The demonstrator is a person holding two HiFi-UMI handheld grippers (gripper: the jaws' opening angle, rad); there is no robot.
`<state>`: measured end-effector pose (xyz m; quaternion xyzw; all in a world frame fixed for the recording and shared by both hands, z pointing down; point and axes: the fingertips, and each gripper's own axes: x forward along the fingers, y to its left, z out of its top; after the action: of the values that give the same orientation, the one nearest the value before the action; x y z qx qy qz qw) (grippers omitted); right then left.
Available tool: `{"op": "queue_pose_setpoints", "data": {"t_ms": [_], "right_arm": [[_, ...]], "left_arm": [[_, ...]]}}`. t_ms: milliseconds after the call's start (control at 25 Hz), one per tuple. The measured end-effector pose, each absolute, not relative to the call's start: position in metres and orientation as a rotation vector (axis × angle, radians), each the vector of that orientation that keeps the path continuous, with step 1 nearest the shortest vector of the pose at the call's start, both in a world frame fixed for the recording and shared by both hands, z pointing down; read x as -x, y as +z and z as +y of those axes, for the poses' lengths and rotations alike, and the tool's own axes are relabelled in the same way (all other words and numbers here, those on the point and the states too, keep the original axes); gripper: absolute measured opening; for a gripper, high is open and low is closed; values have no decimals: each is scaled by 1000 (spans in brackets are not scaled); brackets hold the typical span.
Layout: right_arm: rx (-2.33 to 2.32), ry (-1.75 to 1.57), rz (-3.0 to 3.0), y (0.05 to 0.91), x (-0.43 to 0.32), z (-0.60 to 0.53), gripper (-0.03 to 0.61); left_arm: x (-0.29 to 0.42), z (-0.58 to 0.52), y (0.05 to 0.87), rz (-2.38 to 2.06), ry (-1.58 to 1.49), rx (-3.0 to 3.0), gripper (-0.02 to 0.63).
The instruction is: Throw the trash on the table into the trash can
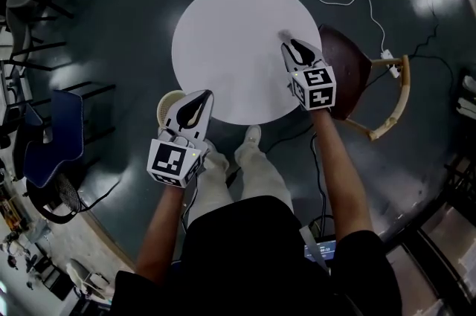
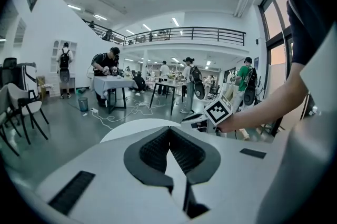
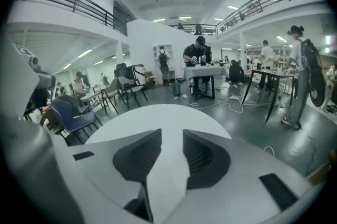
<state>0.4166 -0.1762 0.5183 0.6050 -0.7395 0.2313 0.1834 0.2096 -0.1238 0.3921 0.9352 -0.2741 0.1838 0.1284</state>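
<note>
The round white table (image 1: 238, 39) shows no trash on its top in any view. My left gripper (image 1: 202, 96) hangs off the table's near left edge, partly over a round beige trash can (image 1: 165, 108) on the floor. Its jaws are shut tip to tip with nothing between them (image 2: 169, 130). My right gripper (image 1: 287, 45) is over the table's right side. Its jaws stand a little apart with only the bare tabletop (image 3: 158, 117) showing through the gap (image 3: 172, 136). The right gripper (image 2: 199, 119) also shows in the left gripper view, over the table (image 2: 131, 125).
A brown wooden chair (image 1: 349, 73) stands against the table's right side. A blue chair (image 1: 59, 136) and dark chairs are at the left. A white cable (image 1: 327, 1) runs across the floor to a power strip (image 1: 388, 58). People and tables fill the hall beyond.
</note>
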Motion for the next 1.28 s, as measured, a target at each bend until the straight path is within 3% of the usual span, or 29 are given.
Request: {"op": "queue_pose_setpoints", "data": {"t_ms": [40, 80, 360, 720, 800, 920, 1040, 1280], "right_arm": [[-1705, 663, -2070, 527, -423, -181, 143], [-1704, 671, -2056, 535, -428, -186, 155], [-1673, 689, -1947, 589, -443, -204, 199], [-1682, 716, -1873, 630, -457, -215, 201], [-1686, 721, -1856, 635, -458, -214, 195], [-1702, 708, -1831, 636, -461, -214, 112], [-1707, 700, -1832, 631, -461, -215, 83], [-1726, 665, -1858, 615, -457, -214, 66]], "left_arm": [[-212, -125, 396, -797, 544, -2716, 15], [-214, -127, 401, -797, 551, -2715, 15], [-225, -131, 428, -782, 582, -2696, 15], [-256, -134, 455, -710, 626, -2686, 15], [-257, -134, 460, -700, 635, -2683, 15], [-258, -136, 464, -694, 638, -2680, 15], [-259, -138, 464, -685, 637, -2680, 15], [-256, -140, 457, -691, 612, -2672, 15]]}}
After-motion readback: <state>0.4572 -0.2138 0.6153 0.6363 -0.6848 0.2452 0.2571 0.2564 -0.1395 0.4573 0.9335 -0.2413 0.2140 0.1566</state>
